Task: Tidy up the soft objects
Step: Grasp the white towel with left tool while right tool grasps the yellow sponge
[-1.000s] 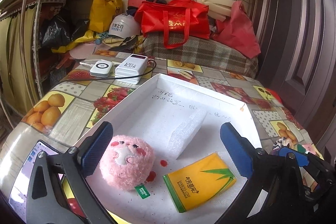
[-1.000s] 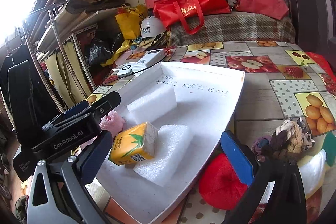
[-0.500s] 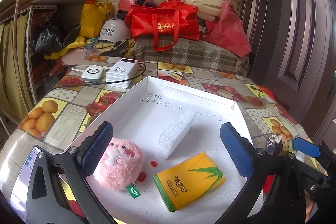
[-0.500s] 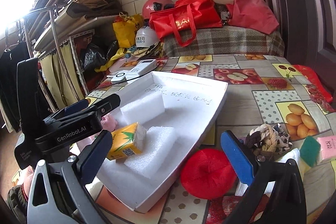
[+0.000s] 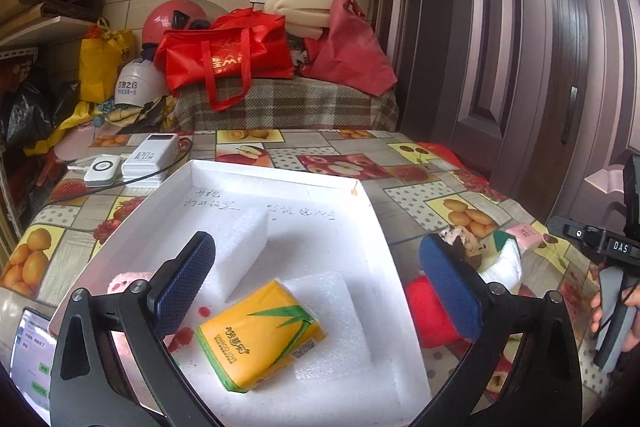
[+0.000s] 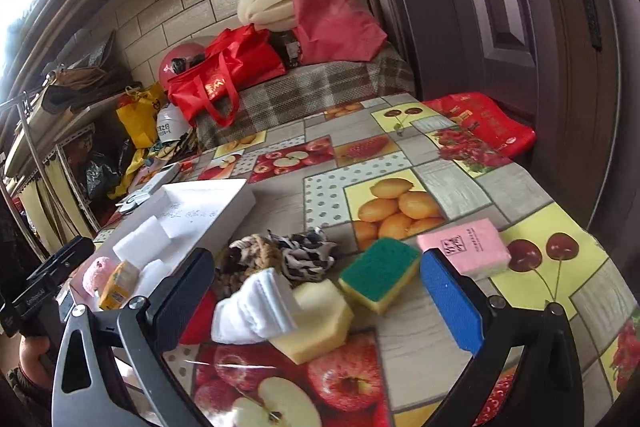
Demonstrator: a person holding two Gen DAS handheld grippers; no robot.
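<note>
A white foam tray (image 5: pixel 372 223) holds a yellow tissue pack (image 5: pixel 260 343), two white foam blocks (image 5: pixel 244 247) and a pink plush ball (image 5: pixel 120 281), half hidden behind my left finger. My left gripper (image 5: pixel 316 283) is open and empty above the tray. My right gripper (image 6: pixel 316 291) is open and empty over a pile on the table: a folded white cloth (image 6: pixel 256 307), a yellow sponge block (image 6: pixel 316 323), a green-and-yellow scouring sponge (image 6: pixel 378 273), a pink tissue pack (image 6: pixel 466 247), patterned hair ties (image 6: pixel 300 253) and a red ball (image 6: pixel 198 319).
The table has a fruit-print cover (image 6: pixel 400 207). A power bank (image 5: pixel 150 157) and a white charger (image 5: pixel 102 169) with a cable lie at the far left. Red bags (image 5: pixel 224 55) and helmets sit on a plaid bench behind. A dark door (image 5: pixel 540 67) is on the right.
My left gripper has swung right, so the plush now sits behind its left finger. My right gripper has swung right off the tray, onto the pile of sponges and cloth.
</note>
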